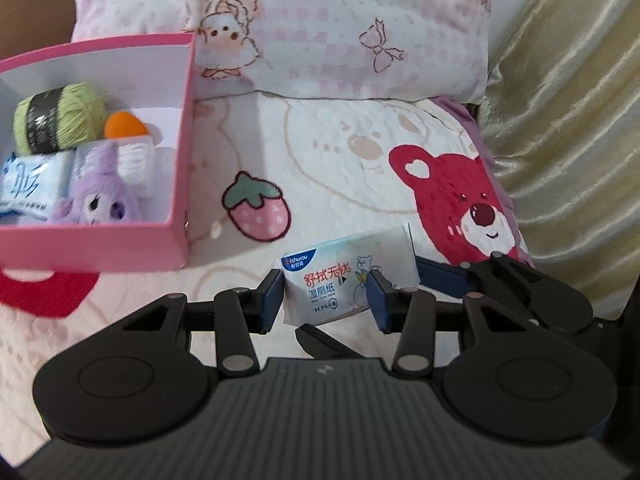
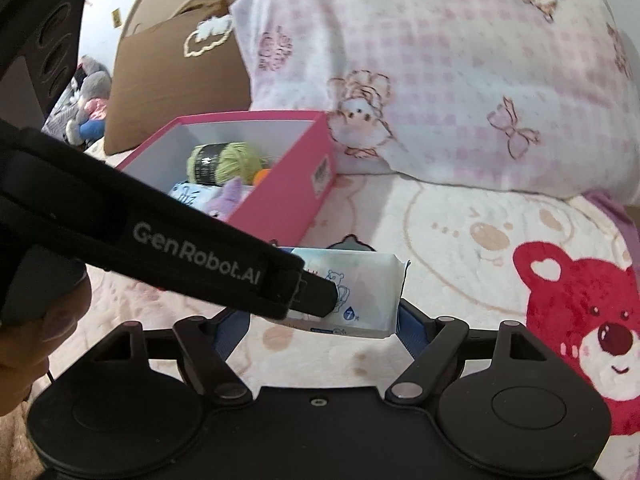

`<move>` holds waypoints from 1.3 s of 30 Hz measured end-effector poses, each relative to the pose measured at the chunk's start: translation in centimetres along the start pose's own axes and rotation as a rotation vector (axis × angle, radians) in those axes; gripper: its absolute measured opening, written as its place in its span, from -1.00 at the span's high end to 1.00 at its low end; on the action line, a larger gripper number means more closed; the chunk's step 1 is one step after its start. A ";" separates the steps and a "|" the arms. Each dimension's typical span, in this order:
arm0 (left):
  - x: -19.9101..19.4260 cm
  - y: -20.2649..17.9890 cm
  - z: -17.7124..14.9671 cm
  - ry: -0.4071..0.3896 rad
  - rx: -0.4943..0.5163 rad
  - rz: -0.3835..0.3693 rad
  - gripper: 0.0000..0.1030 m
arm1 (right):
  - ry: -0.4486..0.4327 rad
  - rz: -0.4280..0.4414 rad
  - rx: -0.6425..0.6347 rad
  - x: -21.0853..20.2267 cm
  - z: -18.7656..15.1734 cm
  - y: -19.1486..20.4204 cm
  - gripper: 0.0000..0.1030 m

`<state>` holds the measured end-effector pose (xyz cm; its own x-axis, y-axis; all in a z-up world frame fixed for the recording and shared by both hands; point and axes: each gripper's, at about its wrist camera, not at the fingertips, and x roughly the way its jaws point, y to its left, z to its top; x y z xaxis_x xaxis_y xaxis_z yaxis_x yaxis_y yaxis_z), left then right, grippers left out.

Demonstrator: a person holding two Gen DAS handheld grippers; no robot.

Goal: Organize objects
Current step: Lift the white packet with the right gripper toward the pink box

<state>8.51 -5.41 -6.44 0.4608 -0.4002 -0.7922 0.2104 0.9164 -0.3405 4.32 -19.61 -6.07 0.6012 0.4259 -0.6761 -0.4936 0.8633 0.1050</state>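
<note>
Left gripper (image 1: 326,300) clamps wet-wipes pack (image 1: 344,276), right gripper (image 2: 320,326) open around it; pink box (image 1: 176,184) holds green yarn (image 1: 60,118), purple plush (image 1: 98,196), tissue pack (image 1: 28,186).

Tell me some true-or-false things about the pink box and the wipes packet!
1. The white wet-wipes packet with a bear drawing sits between the blue pads of the left claw. True.
2. The pink cardboard box is empty. False: it holds a green yarn ball, a purple plush toy and other small things.
3. A red bear is printed on the cream blanket. True.
4. The wipes packet is already inside the pink box. False: it is outside, held over the blanket.
</note>
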 end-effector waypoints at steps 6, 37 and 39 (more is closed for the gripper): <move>-2.3 2.0 -1.5 -0.012 -0.074 -0.025 0.17 | 0.023 0.022 -0.052 -0.9 0.3 2.3 -0.62; -9.7 9.0 -3.4 -0.117 -0.272 -0.050 0.12 | 0.013 0.096 -0.233 -2.0 3.0 10.4 -0.62; -10.2 9.5 -3.3 -0.144 -0.288 -0.034 0.12 | 0.000 0.104 -0.254 -1.7 3.5 11.0 -0.61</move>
<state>2.94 7.38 -3.32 0.5794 -0.4087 -0.7052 -0.0154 0.8596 -0.5108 0.02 -9.94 -1.22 0.5389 0.5090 -0.6712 -0.6946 0.7193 -0.0123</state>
